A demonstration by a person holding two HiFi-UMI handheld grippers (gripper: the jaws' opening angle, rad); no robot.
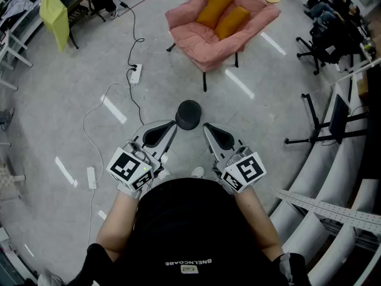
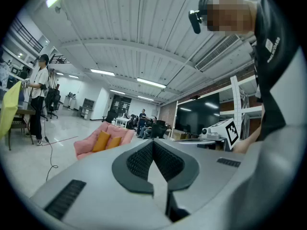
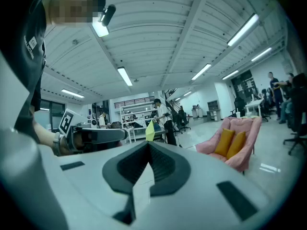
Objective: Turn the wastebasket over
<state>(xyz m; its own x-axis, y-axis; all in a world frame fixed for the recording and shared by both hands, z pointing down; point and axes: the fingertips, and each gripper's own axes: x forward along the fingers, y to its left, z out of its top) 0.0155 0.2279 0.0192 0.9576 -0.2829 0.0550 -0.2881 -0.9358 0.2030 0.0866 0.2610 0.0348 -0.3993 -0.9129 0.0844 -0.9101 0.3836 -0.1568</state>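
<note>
The wastebasket (image 1: pixel 189 114) is a small round black bin standing on the grey floor just ahead of me. From above I cannot tell which end faces up. My left gripper (image 1: pixel 173 124) is held level just left of it, jaws shut and empty. My right gripper (image 1: pixel 206 126) is just right of it, also shut and empty. Both tips stop a little short of the bin and do not touch it. In the left gripper view the left gripper (image 2: pixel 153 142) has its dark pads together. The right gripper (image 3: pixel 148 144) looks the same in the right gripper view. Neither gripper view shows the bin.
A pink armchair (image 1: pixel 217 25) with orange cushions stands beyond the bin. A power strip (image 1: pixel 135 74) and cables lie on the floor at the left. A black stand (image 1: pixel 309 137) and curved white rails (image 1: pixel 333 183) are at the right. People stand far off.
</note>
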